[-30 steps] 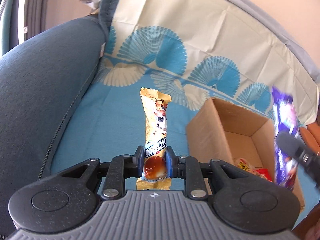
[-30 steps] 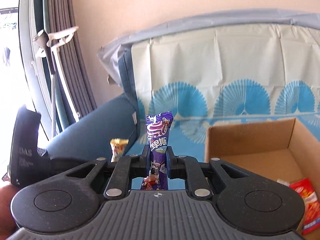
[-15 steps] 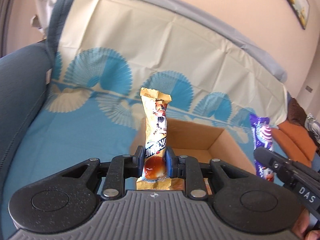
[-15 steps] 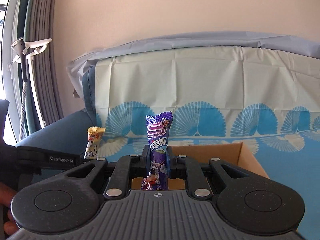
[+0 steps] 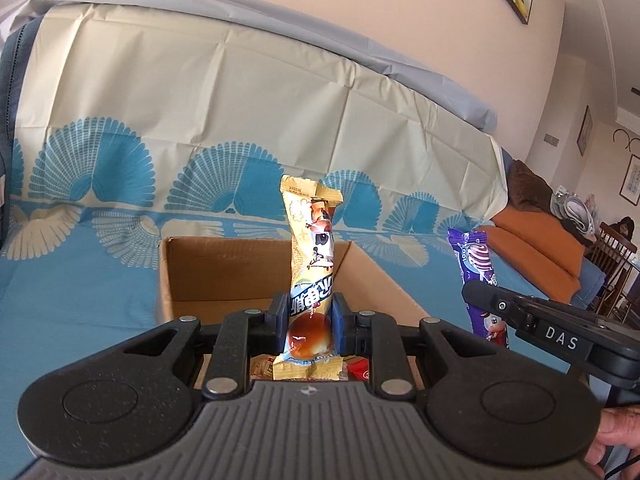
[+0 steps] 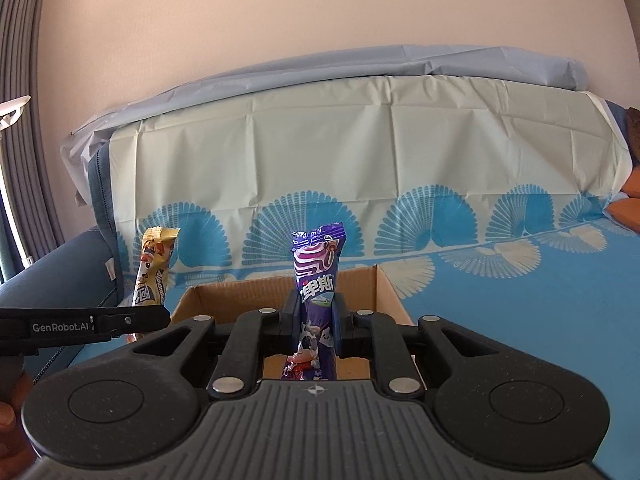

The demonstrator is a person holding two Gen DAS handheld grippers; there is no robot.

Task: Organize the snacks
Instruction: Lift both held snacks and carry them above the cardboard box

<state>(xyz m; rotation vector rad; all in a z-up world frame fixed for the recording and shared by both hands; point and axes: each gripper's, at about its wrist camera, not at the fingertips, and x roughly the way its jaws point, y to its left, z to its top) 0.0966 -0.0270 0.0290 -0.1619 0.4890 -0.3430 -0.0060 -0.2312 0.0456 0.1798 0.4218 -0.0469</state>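
Two grippers, two held snacks, one box. Left gripper [image 5: 308,316] pinched tight on a tall yellow snack packet with cartoon print [image 5: 312,256], gripped near its lower end, packet standing upright over the open brown cardboard box [image 5: 224,264]. Right gripper [image 6: 316,320] clamped the same way on a purple foil snack packet [image 6: 318,276], also upright, just above the box's near side. Yellow one sitting off to the left in the right wrist view, purple one off to the right in the left wrist view, so side by side and apart, not touching.

Couple of wrappers down in the box bottom, one red [image 5: 359,372], rest mostly hidden behind the fingers, so no real count.

Box resting on a sofa seat under a blue cloth with cream fan patterns [image 6: 520,312], cloth running up the backrest. Peach wall [image 6: 320,12] behind, grey curtains [image 6: 20,120] at left, orange cushion [image 5: 532,252] further right.

Box top fully open, flaps out of the way, bare cloth all around it.
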